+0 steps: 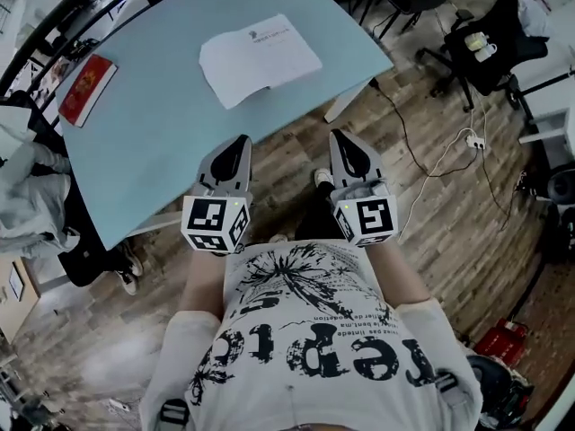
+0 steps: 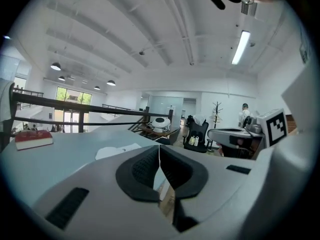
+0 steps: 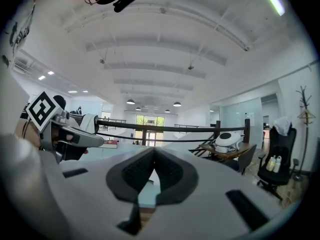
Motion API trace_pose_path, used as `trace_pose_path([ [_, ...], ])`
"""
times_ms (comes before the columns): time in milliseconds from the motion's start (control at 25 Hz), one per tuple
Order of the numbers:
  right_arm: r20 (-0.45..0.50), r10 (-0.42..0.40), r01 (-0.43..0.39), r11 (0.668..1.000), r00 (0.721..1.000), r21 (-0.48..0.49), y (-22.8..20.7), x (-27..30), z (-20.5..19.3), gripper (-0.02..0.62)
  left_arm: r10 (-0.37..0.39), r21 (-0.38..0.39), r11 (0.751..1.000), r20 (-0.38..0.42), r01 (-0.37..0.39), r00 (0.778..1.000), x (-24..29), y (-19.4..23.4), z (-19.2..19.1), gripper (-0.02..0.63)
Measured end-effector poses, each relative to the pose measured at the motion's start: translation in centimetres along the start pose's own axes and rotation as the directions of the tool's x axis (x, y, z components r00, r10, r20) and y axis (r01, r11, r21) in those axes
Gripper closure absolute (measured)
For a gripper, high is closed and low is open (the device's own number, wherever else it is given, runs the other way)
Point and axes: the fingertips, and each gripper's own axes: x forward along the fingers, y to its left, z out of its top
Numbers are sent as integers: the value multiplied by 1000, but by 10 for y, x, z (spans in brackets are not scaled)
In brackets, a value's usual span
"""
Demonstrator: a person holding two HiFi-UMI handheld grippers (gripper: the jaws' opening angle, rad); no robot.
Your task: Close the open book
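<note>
Open book (image 1: 260, 58) is seen lying flat, pages up, on the pale blue table (image 1: 162, 151), approx. mid-tabletop in the head view. It is touched by neither gripper. A shut red book (image 1: 86, 89) is set at approx. 9 o'clock of it, well apart, near the table's left end.

L gripper (image 1: 242, 141) is held at approx. 6 o'clock of the open book. Its tips are seen against the table's near edge and are pointed toward 12 o'clock. In the left gripper view its jaws are shown pressed together, w/ nothing betw. them. There the open book is seen beyond the tips at approx. 10 o'clock, and the red book further off at 9 o'clock.

R gripper (image 1: 340, 136) is held at 3 o'clock of the L gripper, apart from it, and is seen against the wood floor (image 1: 431, 214) just off the table's corner. In the right gripper view its jaws are likewise shown closed, pads meeting, nothing gripped. The L gripper's marker cube (image 3: 42, 109) is seen there at 9 o'clock.

A white T-shirt (image 1: 305, 330) w/ black print is worn by the person at 6 o'clock of the head view. A black office chair (image 1: 490, 48) is placed at approx. 3 o'clock of the open book, off the table. White cables (image 1: 449, 155) are trailed over the floor near it.
</note>
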Motion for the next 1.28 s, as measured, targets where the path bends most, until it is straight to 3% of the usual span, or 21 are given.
trace_pose_path([
  [240, 12, 160, -159, 987, 987, -20, -56, 78, 8, 584, 152, -39, 988, 3, -152, 988, 70, 17, 18, 586],
  [520, 9, 344, -343, 938, 939, -51, -125, 166, 12, 584, 331, -99, 940, 35, -326, 943, 155, 30, 41, 586],
  [800, 5, 506, -504, 860, 863, -74, -162, 220, 1, 584, 492, -163, 861, 33, -481, 870, 203, 34, 32, 586],
  [1040, -32, 601, -602, 797, 798, -51, -163, 242, -26, 584, 584, -196, 789, -58, -583, 810, 211, 32, -4, 586],
  [1160, -57, 632, -634, 773, 773, -34, -156, 249, -42, 584, 604, -266, 754, -75, -600, 793, 214, 35, -32, 586],
  [1280, -64, 656, -659, 752, 752, -22, -148, 253, -51, 584, 629, -366, 704, -76, -608, 774, 213, 43, -60, 586],
])
